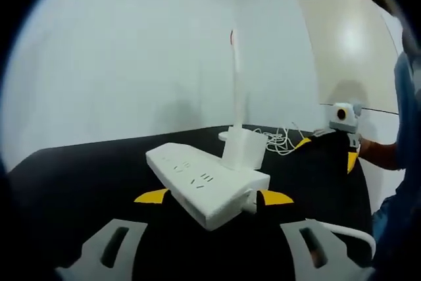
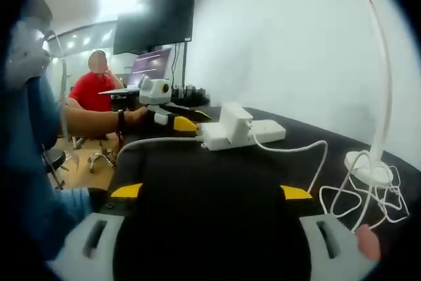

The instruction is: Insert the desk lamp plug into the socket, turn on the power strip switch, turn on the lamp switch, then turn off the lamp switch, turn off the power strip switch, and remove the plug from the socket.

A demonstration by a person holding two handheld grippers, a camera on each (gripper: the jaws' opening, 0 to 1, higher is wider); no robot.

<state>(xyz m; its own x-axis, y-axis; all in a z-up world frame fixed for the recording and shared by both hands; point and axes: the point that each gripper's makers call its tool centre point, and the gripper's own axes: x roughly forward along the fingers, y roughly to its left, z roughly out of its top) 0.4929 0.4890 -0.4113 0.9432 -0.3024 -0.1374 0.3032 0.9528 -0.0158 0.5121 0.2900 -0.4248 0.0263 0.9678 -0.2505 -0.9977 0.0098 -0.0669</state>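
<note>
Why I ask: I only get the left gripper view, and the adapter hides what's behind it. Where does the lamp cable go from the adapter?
Observer: In the right gripper view, the cable leaves the adapter sitting on the power strip and arcs over the black table toward the lamp base.
Operator: Is it taut?
Observer: No. It sags, then ends in loose loops lying on the table by that round base.
Operator: And the strip's own cord?
Observer: The strip cord leaves the end away from the lamp and passes just beside the left hand-held gripper.
</note>
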